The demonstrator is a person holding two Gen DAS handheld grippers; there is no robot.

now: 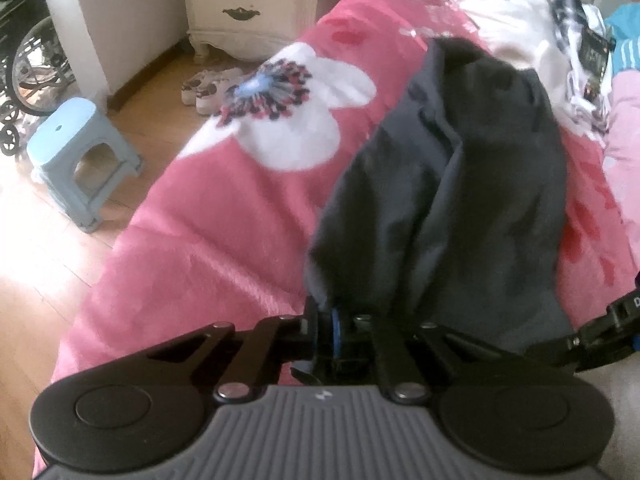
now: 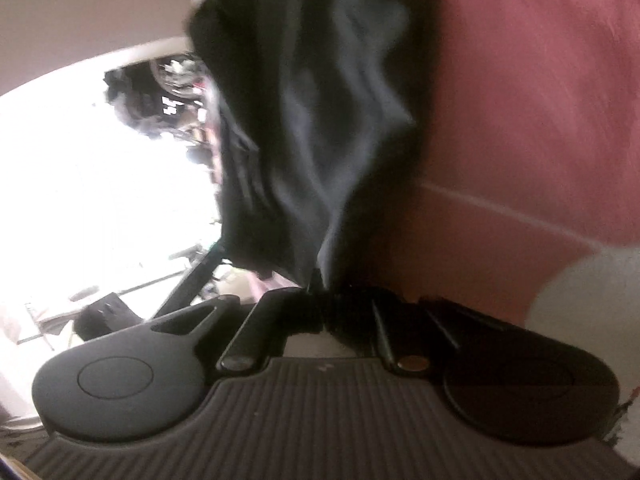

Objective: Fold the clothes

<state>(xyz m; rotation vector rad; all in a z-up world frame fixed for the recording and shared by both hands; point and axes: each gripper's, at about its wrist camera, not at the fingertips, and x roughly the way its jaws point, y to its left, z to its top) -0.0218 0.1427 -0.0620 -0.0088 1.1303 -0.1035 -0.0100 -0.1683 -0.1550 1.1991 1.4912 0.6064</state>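
Left gripper pinched shut on a corner of the dark navy garment, at about 6 o'clock in the left wrist view. Right gripper pinched shut on another bit of the same dark cloth, again at 6 o'clock in its own view. No earlier look to compare with.

Garment stretched away from the left gripper toward 12 o'clock, lying long and loose on the pink flowered blanket. Probably trousers or a jacket, too blurry to tell which.

Looks soft and floppy, full of wrinkles. Likely light, easy to lift, not breakable. Probably a bit smooth, so a small pinch might slip out. Best places to hold: the two corners of one end, well apart, so the cloth hangs flat and does not bunch up. A seam or hem likely gives a firmer hold than the thin middle.

Blanket puffy and soft, so maybe not a flat spot for a neat fold. More clothes piled at 1 o'clock, white and checked, with something blue beside them.

Wooden floor at 9 o'clock. Small blue stool at 9 o'clock too. Pair of shoes and a white dresser near 11 o'clock. Bright light on the floor.
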